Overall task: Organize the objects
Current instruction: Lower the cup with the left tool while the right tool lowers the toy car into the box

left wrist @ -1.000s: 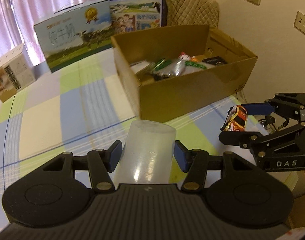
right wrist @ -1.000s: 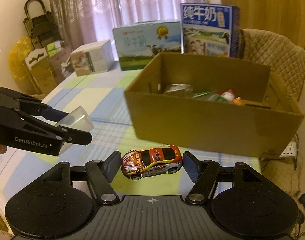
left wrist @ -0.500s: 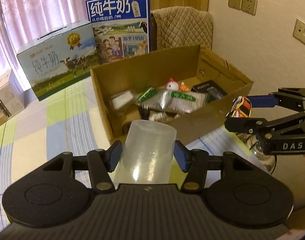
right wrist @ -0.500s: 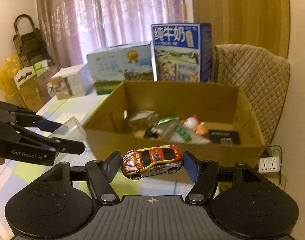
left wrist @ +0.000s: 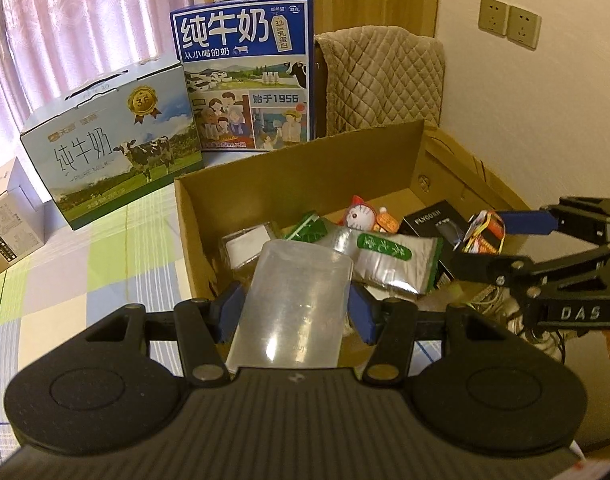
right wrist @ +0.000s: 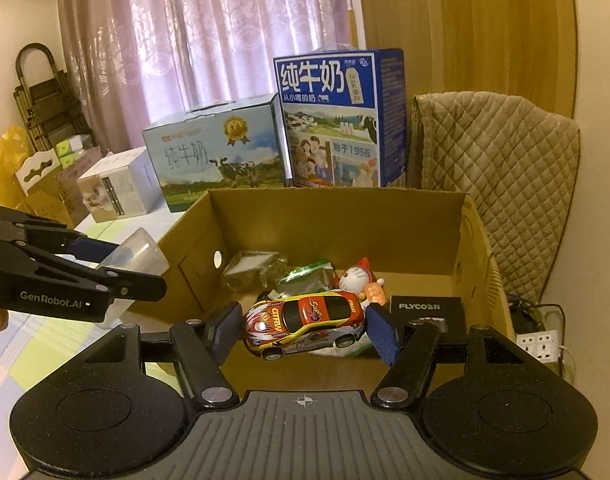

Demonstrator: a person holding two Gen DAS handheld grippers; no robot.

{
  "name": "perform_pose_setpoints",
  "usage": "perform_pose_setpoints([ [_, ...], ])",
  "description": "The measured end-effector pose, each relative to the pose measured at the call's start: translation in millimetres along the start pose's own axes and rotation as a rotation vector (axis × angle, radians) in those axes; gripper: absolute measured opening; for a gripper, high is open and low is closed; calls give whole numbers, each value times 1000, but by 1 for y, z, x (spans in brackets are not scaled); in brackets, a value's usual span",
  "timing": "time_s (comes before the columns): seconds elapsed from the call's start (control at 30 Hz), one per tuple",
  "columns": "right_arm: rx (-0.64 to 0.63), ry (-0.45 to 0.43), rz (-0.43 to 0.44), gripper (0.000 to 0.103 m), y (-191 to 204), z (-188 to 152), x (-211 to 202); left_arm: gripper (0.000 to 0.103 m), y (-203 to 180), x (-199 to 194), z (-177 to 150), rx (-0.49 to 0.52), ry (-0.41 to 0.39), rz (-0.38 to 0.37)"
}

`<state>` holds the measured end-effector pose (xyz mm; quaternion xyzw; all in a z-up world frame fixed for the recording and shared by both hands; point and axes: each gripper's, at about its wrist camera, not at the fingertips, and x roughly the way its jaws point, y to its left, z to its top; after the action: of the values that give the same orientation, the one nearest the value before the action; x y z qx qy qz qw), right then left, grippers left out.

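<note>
My left gripper [left wrist: 295, 312] is shut on a clear plastic cup [left wrist: 293, 304], held just over the near wall of an open cardboard box [left wrist: 301, 164]. The cup [right wrist: 133, 256] and left gripper [right wrist: 121, 276] show at the left of the right wrist view. A red and yellow toy car [right wrist: 303, 322] sits crosswise in my right gripper [right wrist: 303, 330], which is shut on it above the box's near side [right wrist: 477, 240]. From the left wrist view the car [left wrist: 485, 232] hangs at the box's right end. Inside lie foil packets [left wrist: 393, 256], a cat figure [right wrist: 357, 276] and a black Flyco box [right wrist: 425, 308].
Two milk cartons [left wrist: 113, 144] [left wrist: 245, 68] stand behind the box, a small white carton [left wrist: 5, 216] at far left. A quilted chair back [right wrist: 493, 176] is behind right. A power strip [right wrist: 541, 340] and cables lie beyond the table's right edge. Checked cloth [left wrist: 85, 264] covers the table.
Both grippers rose and moved forward toward the box, each still holding its object. The box's inside has come into fuller view; the car and cup now hang over its near edge.
</note>
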<state>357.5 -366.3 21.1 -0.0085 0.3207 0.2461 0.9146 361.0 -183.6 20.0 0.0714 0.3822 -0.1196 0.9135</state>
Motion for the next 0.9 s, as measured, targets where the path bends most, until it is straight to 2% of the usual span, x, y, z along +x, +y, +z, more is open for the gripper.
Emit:
perform_pose_setpoints([
  [0.4,-8,52,21,64,-7,11,53,52,9,50,19,-44,78,12],
  [0.83,-19,101,36,64,-10,9,88,52,19,88,18,-40,141,30],
  [0.9,-20,102,38,64,-11,10,90,60,21,89,19,-43,133,28],
])
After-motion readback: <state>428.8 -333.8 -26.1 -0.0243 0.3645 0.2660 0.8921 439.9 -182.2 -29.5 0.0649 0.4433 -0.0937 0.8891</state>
